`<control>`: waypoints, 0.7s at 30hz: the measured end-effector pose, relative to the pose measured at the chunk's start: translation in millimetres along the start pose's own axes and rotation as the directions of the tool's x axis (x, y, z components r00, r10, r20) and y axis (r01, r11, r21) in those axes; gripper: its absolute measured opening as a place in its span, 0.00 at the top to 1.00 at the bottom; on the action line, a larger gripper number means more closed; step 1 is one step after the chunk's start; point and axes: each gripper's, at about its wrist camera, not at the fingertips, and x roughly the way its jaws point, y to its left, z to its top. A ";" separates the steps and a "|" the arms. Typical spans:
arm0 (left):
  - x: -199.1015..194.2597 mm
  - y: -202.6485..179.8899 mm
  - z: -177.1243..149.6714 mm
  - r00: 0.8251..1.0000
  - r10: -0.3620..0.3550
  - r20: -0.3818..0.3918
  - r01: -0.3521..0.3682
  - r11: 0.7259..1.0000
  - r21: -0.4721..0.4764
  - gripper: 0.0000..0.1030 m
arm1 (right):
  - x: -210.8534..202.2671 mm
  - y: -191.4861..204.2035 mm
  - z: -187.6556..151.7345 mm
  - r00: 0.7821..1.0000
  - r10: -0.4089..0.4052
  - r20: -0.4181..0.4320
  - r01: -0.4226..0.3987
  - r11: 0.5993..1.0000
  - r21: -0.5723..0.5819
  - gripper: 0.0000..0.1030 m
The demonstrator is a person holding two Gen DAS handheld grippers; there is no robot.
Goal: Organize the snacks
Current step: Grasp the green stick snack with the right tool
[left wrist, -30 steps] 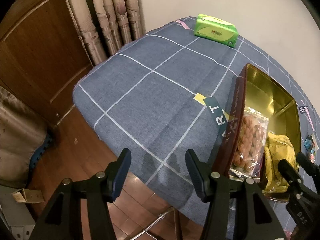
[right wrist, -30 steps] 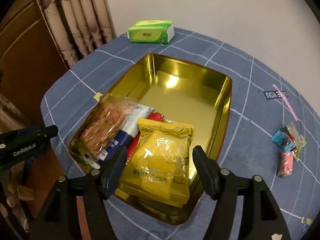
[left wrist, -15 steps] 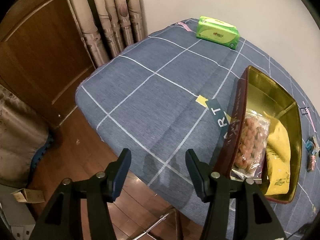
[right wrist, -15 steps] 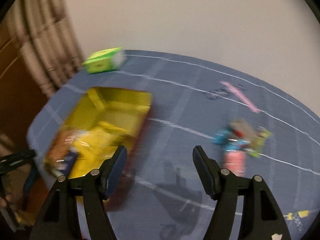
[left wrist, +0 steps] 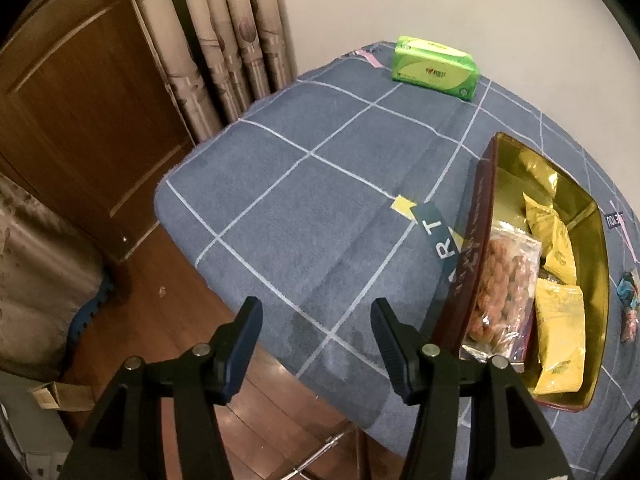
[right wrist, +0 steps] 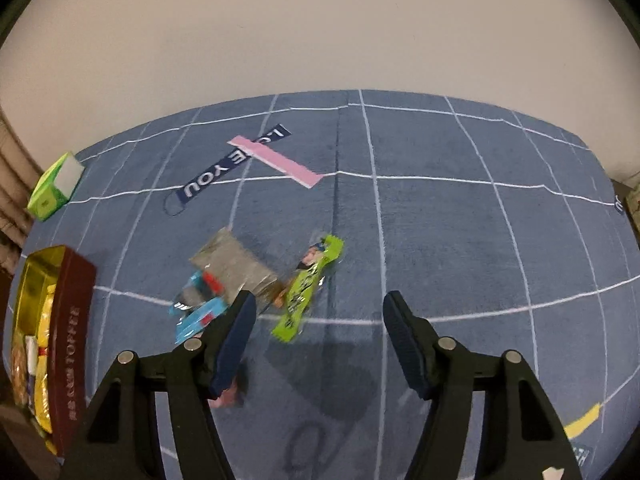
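- Hovering over the loose snacks, the right gripper (right wrist: 316,316) is standing partly open with nothing between its jaws, which have just been closing a little.
- Sitting idle at the lower middle of its own view, the left gripper (left wrist: 316,320) is also partly open and empty, above the cloth's (left wrist: 320,184) near edge.
- Lying in the middle of the right view, the green bar (right wrist: 308,288) is resting just beside a grey pouch (right wrist: 236,266) and blue wrappers (right wrist: 198,312); the pile is well apart from the tin (right wrist: 74,332) at the left edge.
- Judging by the look, the bar is light, thin and crinkly, and its film is probably slippery; pinching across its narrow middle seems safer than taking a flat sealed end.
- Holding several packets already, the tin is showing yellow bags (left wrist: 558,340) and a clear bag of nuts (left wrist: 500,284) in the left view.
- Blurring is smearing the wrapper prints, so no brand is reading clearly.
- Hiding behind the right gripper's left finger, something pink (right wrist: 226,400) is showing only in part; what it is cannot be told.
- Sitting at the far edge, the tissue pack (left wrist: 434,68) is clear of the work.
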 end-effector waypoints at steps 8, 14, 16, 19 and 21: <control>-11.2 -13.1 2.6 0.998 0.031 0.053 -0.033 0.999 0.026 0.44 | 30.4 -4.7 0.1 0.999 0.006 -0.034 -0.004 0.999 0.042 0.46; -31.4 -34.6 6.5 0.996 0.033 0.088 -0.040 0.996 0.079 0.44 | 36.4 12.4 -3.9 0.999 -0.048 0.025 0.050 0.997 -0.062 0.51; -39.1 -46.5 6.8 0.995 0.025 0.100 -0.035 0.994 0.099 0.44 | 35.7 18.3 -8.1 0.997 -0.052 0.057 0.058 0.993 -0.107 0.61; -50.0 -71.4 6.3 0.994 -0.018 0.106 0.003 0.990 0.142 0.44 | 33.2 21.3 -13.0 0.996 -0.036 0.085 0.048 0.990 -0.136 0.72; -56.6 -93.9 4.3 0.993 -0.057 0.105 0.037 0.982 0.185 0.44 | 31.1 19.6 -15.6 0.996 -0.019 0.092 0.032 0.989 -0.143 0.75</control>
